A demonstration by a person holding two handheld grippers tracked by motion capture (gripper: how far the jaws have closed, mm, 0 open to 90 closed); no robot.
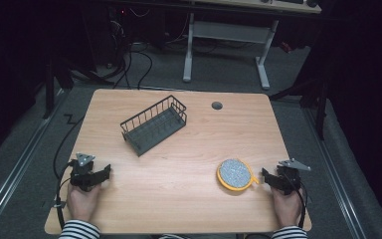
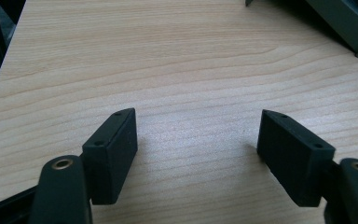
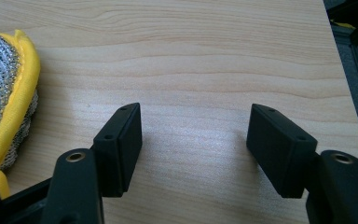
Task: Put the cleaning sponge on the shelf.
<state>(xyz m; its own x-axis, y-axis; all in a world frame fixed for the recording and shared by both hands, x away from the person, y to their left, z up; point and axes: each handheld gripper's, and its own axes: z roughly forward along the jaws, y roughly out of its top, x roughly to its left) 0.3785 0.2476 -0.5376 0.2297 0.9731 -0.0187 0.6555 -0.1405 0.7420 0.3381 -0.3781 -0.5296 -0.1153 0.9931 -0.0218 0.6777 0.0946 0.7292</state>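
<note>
A round scouring pad (image 1: 235,174) with a silver mesh face and a yellow rim lies on the wooden table (image 1: 179,154), front right. My right gripper (image 1: 269,178) rests just to its right, jaws open with bare wood between them; in the right gripper view the pad (image 3: 4,93) lies left of the left jaw. A dark wire basket (image 1: 153,123) stands tilted in the middle rear of the table. My left gripper (image 1: 99,174) sits at the front left, open over bare wood (image 2: 196,135), with a corner of the basket (image 2: 345,23) at the upper right.
A round grommet hole (image 1: 217,105) is in the table's rear right. Cables trail from both grippers off the front edge. A white-legged desk (image 1: 229,40) stands beyond the table on the grey floor.
</note>
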